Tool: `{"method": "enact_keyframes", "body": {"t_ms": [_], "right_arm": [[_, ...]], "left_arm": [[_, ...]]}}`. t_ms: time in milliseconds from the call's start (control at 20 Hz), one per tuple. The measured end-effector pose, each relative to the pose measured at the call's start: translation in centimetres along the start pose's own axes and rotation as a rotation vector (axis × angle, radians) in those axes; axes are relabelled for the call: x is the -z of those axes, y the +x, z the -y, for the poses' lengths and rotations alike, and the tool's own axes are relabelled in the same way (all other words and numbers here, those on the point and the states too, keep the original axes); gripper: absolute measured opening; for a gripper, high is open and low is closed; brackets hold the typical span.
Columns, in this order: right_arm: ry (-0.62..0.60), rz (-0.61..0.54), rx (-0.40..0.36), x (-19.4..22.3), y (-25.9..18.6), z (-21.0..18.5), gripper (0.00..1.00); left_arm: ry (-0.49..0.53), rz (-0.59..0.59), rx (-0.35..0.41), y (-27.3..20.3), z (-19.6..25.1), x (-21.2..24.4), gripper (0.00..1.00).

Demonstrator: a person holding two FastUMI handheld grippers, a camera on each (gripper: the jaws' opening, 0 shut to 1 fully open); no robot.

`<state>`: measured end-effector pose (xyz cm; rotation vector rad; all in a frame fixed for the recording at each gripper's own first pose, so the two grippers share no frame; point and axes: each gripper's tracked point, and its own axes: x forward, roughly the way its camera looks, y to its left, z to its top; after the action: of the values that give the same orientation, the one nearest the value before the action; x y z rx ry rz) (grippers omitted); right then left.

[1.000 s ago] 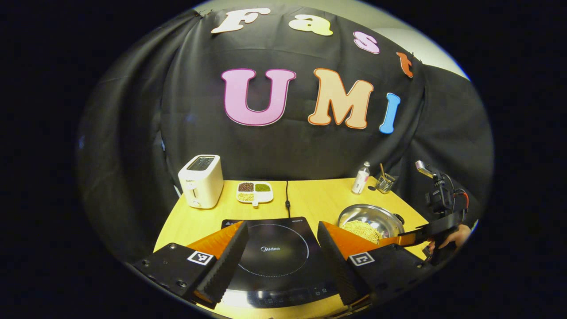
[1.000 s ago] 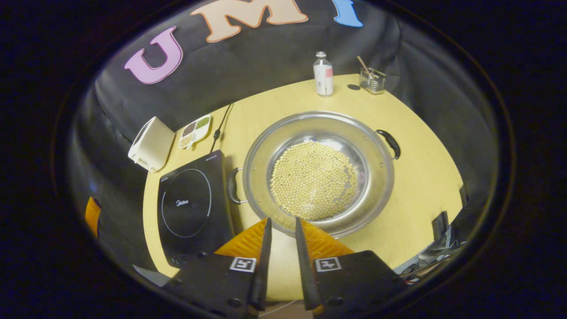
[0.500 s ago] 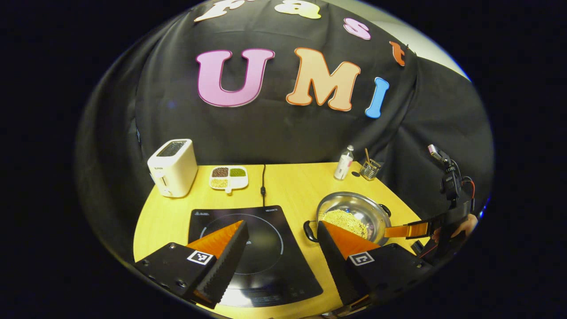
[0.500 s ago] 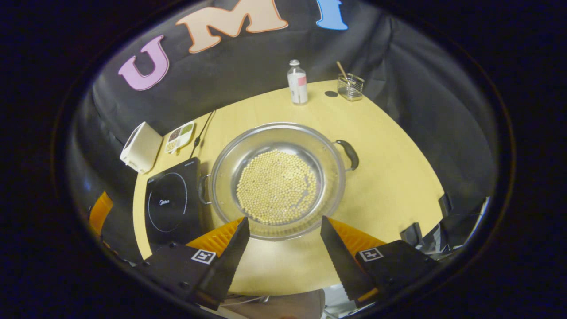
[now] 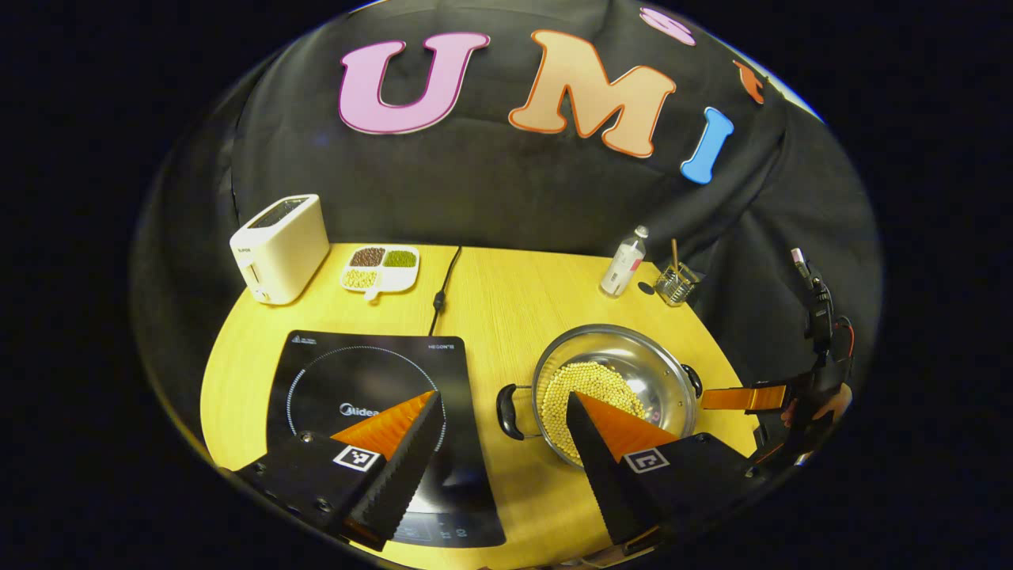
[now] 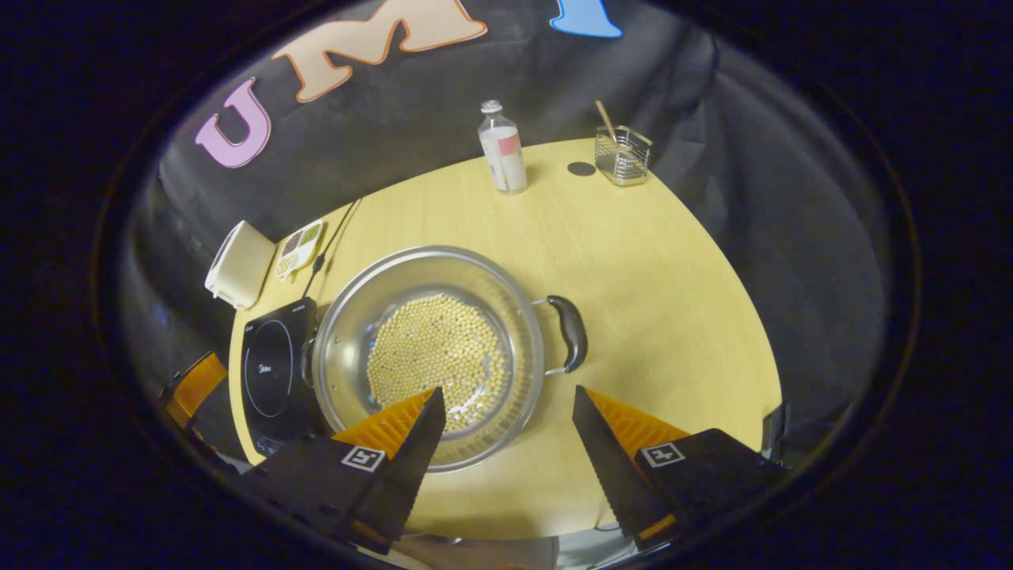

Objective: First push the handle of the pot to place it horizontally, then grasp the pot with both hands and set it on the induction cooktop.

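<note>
A steel pot [image 5: 633, 372] holding pale beans stands on the yellow table [image 5: 506, 317], just right of the black induction cooktop [image 5: 364, 380]. Its two black handles point left [image 5: 506, 412] and right [image 5: 694, 380]. My left gripper [image 5: 502, 396] is open, hovering over the table's front edge, with the left handle seen between its fingertips. In the right gripper view the pot [image 6: 356, 317] lies ahead to the left, its right handle [image 6: 571, 332] just beyond my open right gripper [image 6: 506, 392]. Nothing is held. The right gripper [image 5: 744, 396] and a hand [image 5: 827, 404] appear beyond the pot.
At the back left stand a cream toaster [image 5: 278, 245] and a divided dish of beans [image 5: 380, 267]. The cooktop's cord [image 5: 443, 285] runs to the wall. A small bottle [image 5: 624, 271] and a holder with a stick [image 5: 677, 285] stand at the back right.
My right gripper went from nearly shut to open and shifted right, toward the pot's right handle. My left gripper moved right, from over the cooktop toward the pot's left handle.
</note>
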<state>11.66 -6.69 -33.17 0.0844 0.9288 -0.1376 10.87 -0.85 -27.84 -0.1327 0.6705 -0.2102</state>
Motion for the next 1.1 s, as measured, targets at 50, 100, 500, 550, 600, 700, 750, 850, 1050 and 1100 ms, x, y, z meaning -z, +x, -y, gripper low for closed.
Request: {"method": "enact_keyframes", "body": {"t_ms": [50, 100, 500, 550, 600, 700, 750, 850, 1050, 1100], "right_arm": [[-0.005, -0.016, -0.017, -0.4, 0.8, 0.5, 0.94], [-0.009, -0.03, -0.032, -0.9, 1.6, 1.0, 1.0], [-0.032, -0.151, -0.156, -2.2, 6.5, 2.1, 0.95], [-0.03, -0.166, -0.176, -2.2, 6.9, 1.9, 0.94], [-0.031, -0.177, -0.192, -2.1, 7.3, 1.8, 0.94], [-0.039, -0.202, -0.211, -1.8, 8.0, 1.6, 1.0], [-0.041, -0.213, -0.217, -1.6, 8.4, 1.6, 1.0], [-0.042, -0.232, -0.232, -1.4, 9.1, 1.5, 0.94], [-0.042, -0.267, -0.255, -0.8, 10.1, 1.4, 0.89], [-0.041, -0.274, -0.259, -0.8, 10.4, 1.4, 0.89]], "left_arm": [[-0.016, -0.02, -0.01, 0.8, 0.3, 0.4, 0.96], [-0.032, -0.041, -0.02, 1.7, 0.5, 0.8, 0.96], [-0.093, -0.195, -0.059, 6.8, 1.2, 4.2, 1.0], [-0.1, -0.214, -0.061, 7.3, 1.1, 4.6, 0.96], [-0.106, -0.228, -0.061, 7.8, 1.1, 4.8, 1.0], [-0.113, -0.263, -0.066, 8.6, 1.1, 5.6, 0.96], [-0.113, -0.283, -0.074, 9.0, 0.9, 5.9, 0.96], [-0.108, -0.316, -0.085, 9.7, 0.5, 6.5, 0.97], [-0.121, -0.367, -0.066, 11.0, 1.2, 7.5, 0.96], [-0.123, -0.38, -0.061, 11.3, 1.3, 7.8, 0.94]]}}
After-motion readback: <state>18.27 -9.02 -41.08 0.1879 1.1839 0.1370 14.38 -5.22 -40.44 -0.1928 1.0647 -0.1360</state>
